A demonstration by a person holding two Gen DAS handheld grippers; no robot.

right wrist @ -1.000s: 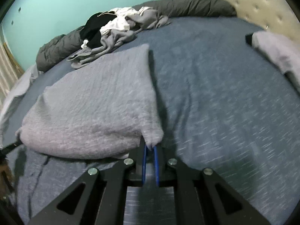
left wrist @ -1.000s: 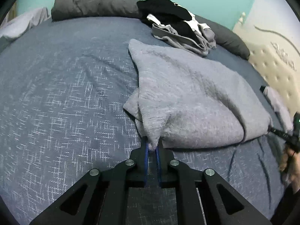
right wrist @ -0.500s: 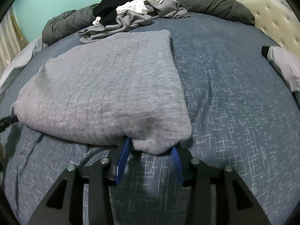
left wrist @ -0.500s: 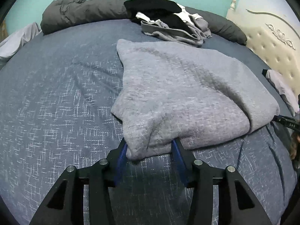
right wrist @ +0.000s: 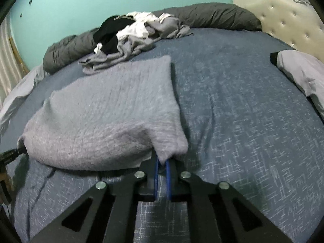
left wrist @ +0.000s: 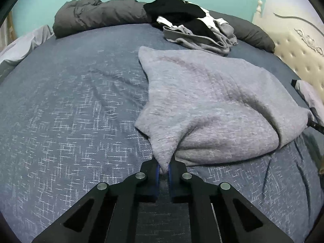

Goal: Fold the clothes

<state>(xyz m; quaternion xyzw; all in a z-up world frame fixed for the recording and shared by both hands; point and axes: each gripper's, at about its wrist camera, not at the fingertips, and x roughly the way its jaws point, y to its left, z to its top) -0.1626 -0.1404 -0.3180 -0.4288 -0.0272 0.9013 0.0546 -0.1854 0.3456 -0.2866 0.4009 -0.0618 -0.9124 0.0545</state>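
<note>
Both tongs are clenched on the grey sweater [left wrist: 212, 101] — the left tongs [left wrist: 164, 169] pinch one near corner, the right tongs [right wrist: 162, 162] the other, each tenting the cloth into a small peak. Between them the sweater lies folded on the blue bed [left wrist: 70, 111], its far edge resting flat. Behind it sits a heap of unfolded clothes [right wrist: 133, 36] against the dark grey duvet [left wrist: 97, 14].

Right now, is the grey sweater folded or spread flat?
Folded, at least once: the grey sweater shows doubled layers along its near edge, whose two corners are pinched in the left gripper and the right gripper.
</note>
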